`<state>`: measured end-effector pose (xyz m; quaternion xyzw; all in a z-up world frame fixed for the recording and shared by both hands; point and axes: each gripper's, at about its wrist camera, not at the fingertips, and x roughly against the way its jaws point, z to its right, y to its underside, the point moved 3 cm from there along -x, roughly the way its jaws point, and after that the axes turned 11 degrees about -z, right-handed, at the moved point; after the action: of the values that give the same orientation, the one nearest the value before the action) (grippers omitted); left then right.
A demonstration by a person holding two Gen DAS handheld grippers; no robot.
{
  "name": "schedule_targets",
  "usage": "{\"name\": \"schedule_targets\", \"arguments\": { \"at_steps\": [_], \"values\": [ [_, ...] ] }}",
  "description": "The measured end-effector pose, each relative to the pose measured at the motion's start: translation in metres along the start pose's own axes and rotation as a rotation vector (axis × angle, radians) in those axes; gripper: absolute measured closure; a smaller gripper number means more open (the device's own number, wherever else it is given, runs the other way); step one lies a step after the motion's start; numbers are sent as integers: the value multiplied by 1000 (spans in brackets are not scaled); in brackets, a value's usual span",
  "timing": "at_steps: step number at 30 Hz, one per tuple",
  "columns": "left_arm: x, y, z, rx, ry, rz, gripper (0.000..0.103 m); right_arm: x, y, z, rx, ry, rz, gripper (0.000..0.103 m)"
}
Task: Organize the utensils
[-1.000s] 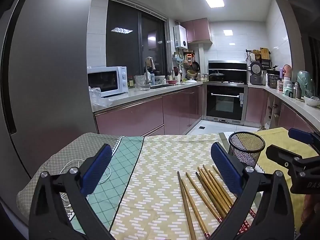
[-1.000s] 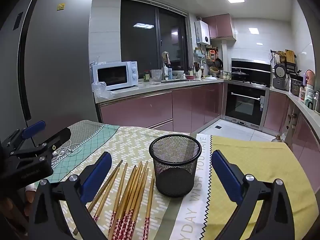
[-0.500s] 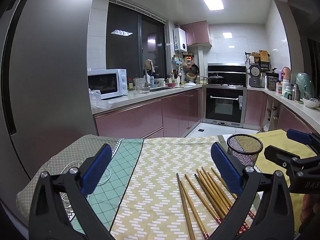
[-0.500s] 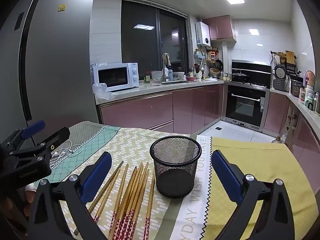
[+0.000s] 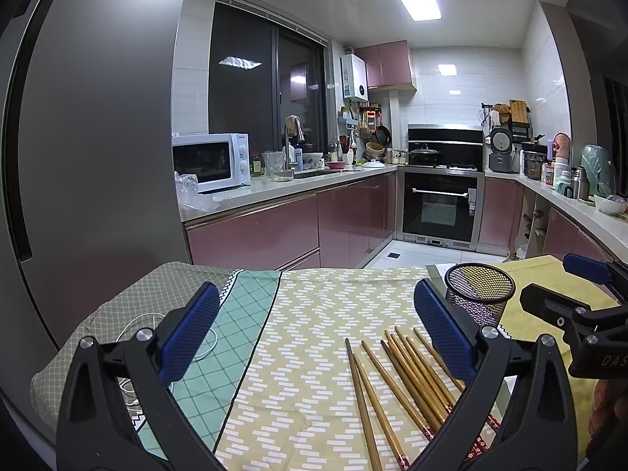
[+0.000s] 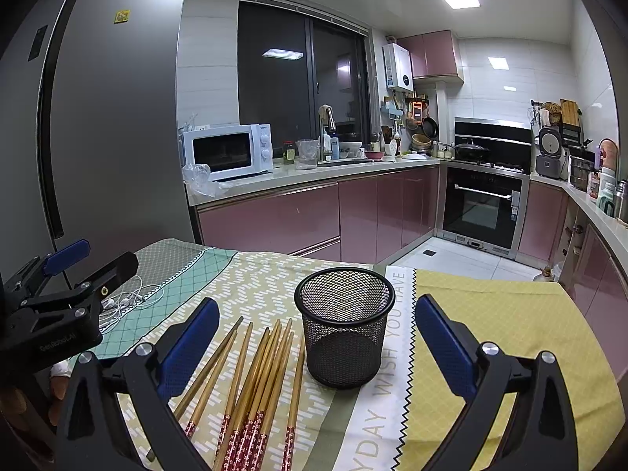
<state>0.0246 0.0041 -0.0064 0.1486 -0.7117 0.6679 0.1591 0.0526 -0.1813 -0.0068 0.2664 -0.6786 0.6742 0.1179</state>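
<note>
Several wooden chopsticks [image 5: 396, 384] with red patterned ends lie loose on the yellow patterned tablecloth [image 5: 314, 333]; the right wrist view shows them as a fan [image 6: 259, 376] left of a black mesh cup [image 6: 345, 325]. That cup [image 5: 479, 294] stands upright and looks empty. My left gripper [image 5: 318, 329] is open above the cloth, left of the chopsticks, holding nothing. My right gripper [image 6: 318, 345] is open too, its fingers spread either side of the cup and the chopsticks, above and short of them. Each gripper shows at the edge of the other's view.
A white earphone cable [image 6: 125, 298] lies on the green checked cloth at the table's left. A tall grey fridge [image 5: 78, 157] stands close behind that side. Pink kitchen cabinets, a microwave [image 6: 231, 151] and an oven [image 5: 439, 204] lie beyond the table's far edge.
Both views have tilted up slightly, so the table, cup and chopsticks sit a little lower in frame. Both grippers stay open and nothing on the table has moved.
</note>
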Motion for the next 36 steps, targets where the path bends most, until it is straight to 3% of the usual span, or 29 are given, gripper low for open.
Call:
{"name": "schedule_targets", "arguments": {
  "at_steps": [36],
  "values": [
    [-2,2,1,0,0,-6,6,-3,-3,-4,-5,-15,-4,7]
  ]
}}
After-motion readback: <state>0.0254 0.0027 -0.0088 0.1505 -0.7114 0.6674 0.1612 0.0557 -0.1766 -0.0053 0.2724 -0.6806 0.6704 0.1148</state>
